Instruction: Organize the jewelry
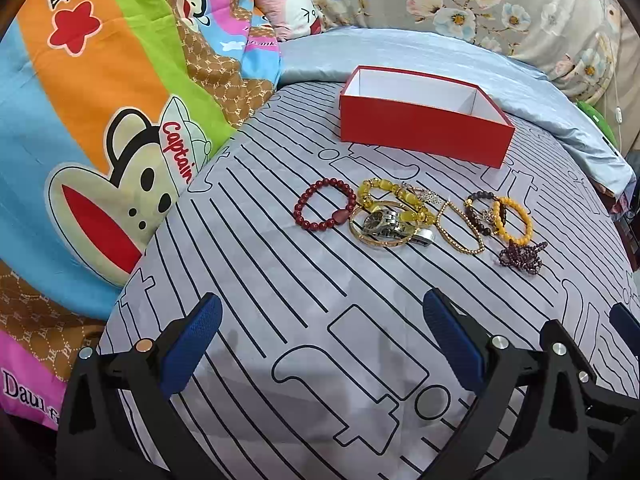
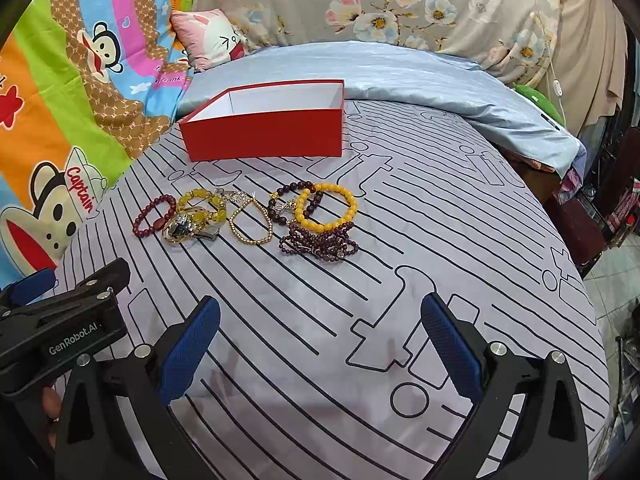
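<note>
An empty red box (image 1: 424, 132) with a white inside stands on the striped bedsheet; it also shows in the right wrist view (image 2: 264, 132). In front of it lie a dark red bead bracelet (image 1: 325, 210), a yellow bead bracelet (image 1: 394, 200), a watch inside a gold bangle (image 1: 382, 226), a thin gold chain bracelet (image 1: 460, 226), an orange bead bracelet (image 2: 326, 208) and a purple bead strand (image 2: 320, 240). My left gripper (image 1: 322, 312) is open and empty, short of the jewelry. My right gripper (image 2: 320, 314) is open and empty, beside the left one.
A colourful cartoon blanket (image 1: 100, 120) lies to the left. A light blue quilt (image 1: 400, 52) and floral pillow (image 1: 480, 0) lie behind the box. The bed's right edge (image 2: 592, 280) drops to a tiled floor with clutter.
</note>
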`<action>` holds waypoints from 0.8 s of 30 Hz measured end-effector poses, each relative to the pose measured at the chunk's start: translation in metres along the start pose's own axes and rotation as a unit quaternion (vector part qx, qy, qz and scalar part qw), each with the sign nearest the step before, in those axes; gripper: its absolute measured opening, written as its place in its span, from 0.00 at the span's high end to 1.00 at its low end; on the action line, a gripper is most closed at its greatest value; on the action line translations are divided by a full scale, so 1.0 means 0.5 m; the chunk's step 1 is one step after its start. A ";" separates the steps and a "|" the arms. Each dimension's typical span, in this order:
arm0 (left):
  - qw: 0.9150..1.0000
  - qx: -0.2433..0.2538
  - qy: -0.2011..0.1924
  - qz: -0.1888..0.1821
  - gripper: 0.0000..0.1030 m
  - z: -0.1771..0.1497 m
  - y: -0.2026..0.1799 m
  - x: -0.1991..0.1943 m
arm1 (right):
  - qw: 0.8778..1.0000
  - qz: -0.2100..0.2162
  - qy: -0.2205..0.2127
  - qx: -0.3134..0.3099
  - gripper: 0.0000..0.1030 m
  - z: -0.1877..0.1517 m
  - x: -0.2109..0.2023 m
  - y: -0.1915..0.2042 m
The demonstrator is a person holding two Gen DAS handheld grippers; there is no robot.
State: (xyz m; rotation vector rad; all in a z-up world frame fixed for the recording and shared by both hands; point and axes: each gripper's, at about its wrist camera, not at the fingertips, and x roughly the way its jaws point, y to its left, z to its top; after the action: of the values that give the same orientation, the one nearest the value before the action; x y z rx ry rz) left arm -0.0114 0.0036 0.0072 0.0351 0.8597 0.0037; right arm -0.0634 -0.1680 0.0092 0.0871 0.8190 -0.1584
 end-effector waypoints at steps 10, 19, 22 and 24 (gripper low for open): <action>1.000 0.008 -0.003 0.001 0.05 0.002 -0.009 0.001 | 1.000 -0.001 0.001 0.004 0.05 -0.003 0.002 -0.007; 1.000 0.009 -0.004 0.002 0.05 0.004 -0.011 0.002 | 1.000 0.000 0.000 0.005 0.05 -0.001 0.001 -0.011; 1.000 0.009 -0.004 0.002 0.05 0.007 -0.011 0.003 | 1.000 0.002 0.001 0.007 0.05 -0.002 0.002 -0.013; 1.000 0.009 -0.003 0.002 0.05 0.008 -0.010 0.003 | 1.000 0.003 0.001 0.009 0.05 0.002 0.004 -0.015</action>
State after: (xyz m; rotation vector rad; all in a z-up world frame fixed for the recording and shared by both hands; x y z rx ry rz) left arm -0.0073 -0.0016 0.0083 0.0533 0.8540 -0.0008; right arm -0.0625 -0.1757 0.0084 0.1063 0.8191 -0.1609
